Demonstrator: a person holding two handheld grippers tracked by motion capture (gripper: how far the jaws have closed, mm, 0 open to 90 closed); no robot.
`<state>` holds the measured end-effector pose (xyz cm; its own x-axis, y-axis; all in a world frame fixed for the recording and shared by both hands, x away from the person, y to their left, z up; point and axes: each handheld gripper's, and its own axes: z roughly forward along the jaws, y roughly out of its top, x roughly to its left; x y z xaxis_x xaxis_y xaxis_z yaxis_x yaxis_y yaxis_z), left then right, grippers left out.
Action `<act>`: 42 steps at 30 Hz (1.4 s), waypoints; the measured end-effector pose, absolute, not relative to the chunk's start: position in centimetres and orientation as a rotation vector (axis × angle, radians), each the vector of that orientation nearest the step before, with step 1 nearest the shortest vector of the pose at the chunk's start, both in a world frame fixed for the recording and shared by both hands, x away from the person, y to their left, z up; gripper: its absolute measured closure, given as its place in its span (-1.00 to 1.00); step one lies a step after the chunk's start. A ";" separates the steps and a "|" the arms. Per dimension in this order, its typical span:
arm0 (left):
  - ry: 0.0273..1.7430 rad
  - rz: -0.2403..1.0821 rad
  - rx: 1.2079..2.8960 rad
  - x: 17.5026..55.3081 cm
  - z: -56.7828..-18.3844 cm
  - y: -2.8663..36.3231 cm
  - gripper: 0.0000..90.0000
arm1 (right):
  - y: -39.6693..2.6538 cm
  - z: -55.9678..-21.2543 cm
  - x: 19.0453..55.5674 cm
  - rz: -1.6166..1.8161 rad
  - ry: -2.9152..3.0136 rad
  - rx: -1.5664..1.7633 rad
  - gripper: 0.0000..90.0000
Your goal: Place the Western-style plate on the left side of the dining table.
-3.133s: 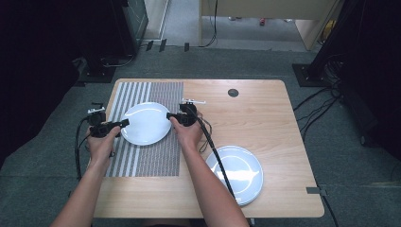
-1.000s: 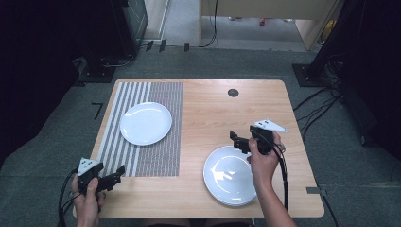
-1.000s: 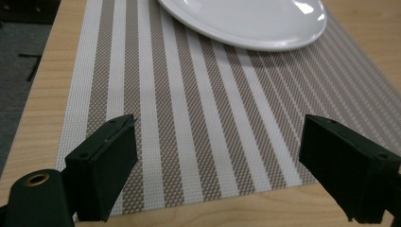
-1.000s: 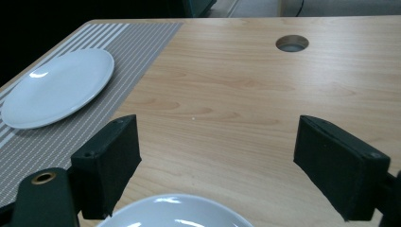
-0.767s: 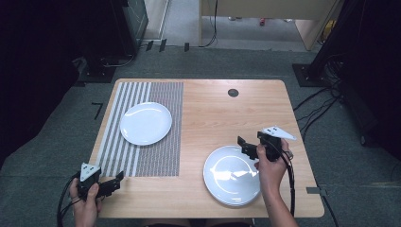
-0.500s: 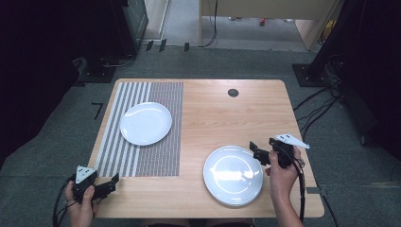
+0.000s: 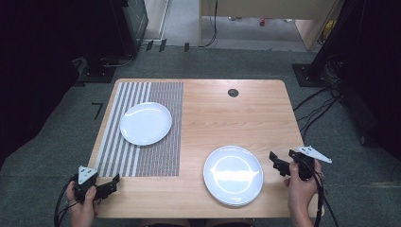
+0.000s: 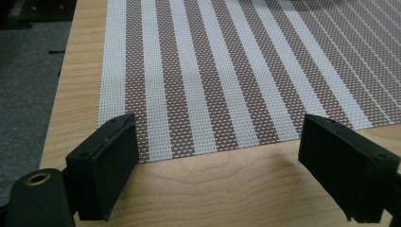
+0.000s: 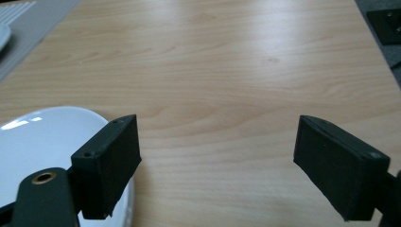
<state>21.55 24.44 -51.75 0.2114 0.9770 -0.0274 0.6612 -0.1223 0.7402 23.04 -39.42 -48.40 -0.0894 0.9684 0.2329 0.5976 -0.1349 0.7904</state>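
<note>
- Landmark: striped placemat (image 7: 142,127) on the left half of the wooden table (image 7: 227,113).
- White plate (image 7: 145,123) lies flat on the placemat, toward its far half, nothing touching it.
- Stack of white plates (image 7: 233,174) sits on bare wood, right of the placemat and nearer the person, close to the table's near edge.
- Left gripper (image 7: 113,181) is held in the left hand (image 7: 81,208) just off the placemat's near left corner, over the table's near edge; jaws wide apart, released, holding nothing.
- Left gripper view: both black jaws spread over the placemat's near edge, wood strip beneath them, no contact with the mat visible.
- Right gripper (image 7: 275,163) is in the right hand (image 7: 299,189), far right of the placemat, just beside the stack's right rim, apart from it; jaws spread, released, empty.
- Right gripper view: stack rim (image 9: 42,142) shows by one jaw, bare wood between the jaws.
- Dark round hole (image 7: 232,92) in the table, right of the placemat's far corner.
</note>
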 end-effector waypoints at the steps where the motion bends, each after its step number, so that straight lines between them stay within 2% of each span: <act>1: 1.518 0.651 1.866 21.6 -51.8 24.3 -0.72 | -39.7 -48.6 22.8 1.109 1.693 1.758 -0.66; 20: 1.520 0.671 1.887 21.6 -51.8 24.1 -0.72 | -43.9 -50.3 19.7 1.016 1.634 1.828 -0.66; 42: 1.519 0.669 1.887 21.6 -51.8 24.1 -0.72 | -44.6 -52.4 17.3 0.831 1.668 1.817 -0.67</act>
